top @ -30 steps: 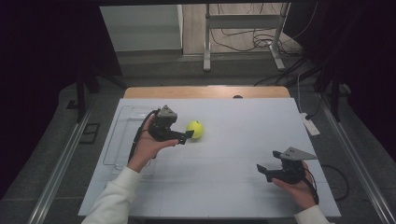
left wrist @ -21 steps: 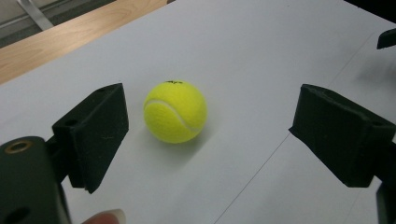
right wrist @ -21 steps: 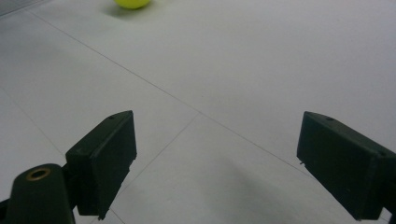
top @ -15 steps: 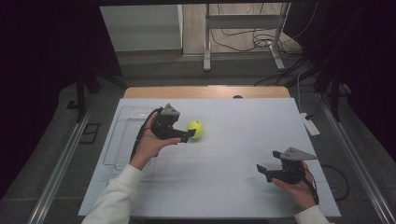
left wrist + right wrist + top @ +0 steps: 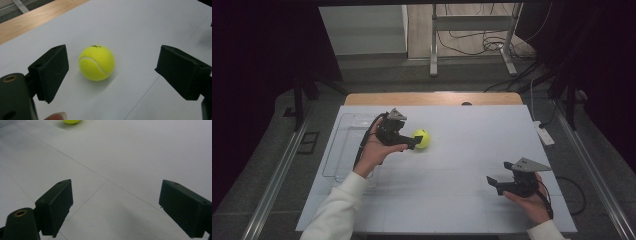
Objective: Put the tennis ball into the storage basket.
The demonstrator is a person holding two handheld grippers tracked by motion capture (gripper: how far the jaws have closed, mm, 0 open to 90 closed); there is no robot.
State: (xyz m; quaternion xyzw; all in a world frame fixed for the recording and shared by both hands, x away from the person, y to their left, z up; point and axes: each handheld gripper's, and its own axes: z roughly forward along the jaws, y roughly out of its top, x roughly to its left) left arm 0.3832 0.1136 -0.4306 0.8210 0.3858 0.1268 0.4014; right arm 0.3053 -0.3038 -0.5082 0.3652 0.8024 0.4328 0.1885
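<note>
Closing on the ball, the left gripper has edged slightly nearer over the last second; the ball itself has not moved. The ball rests on the white surface, mid-left, between the spread fingers but nearer one of them, touching neither. Judgement: the approach is nearly complete; centre the ball, then close. The right gripper remains parked near the front right edge, fingers spread and empty. A clear tray lies left of the hand.

Bright table, dark surroundings, soft shadows, near jaws blurred
</note>
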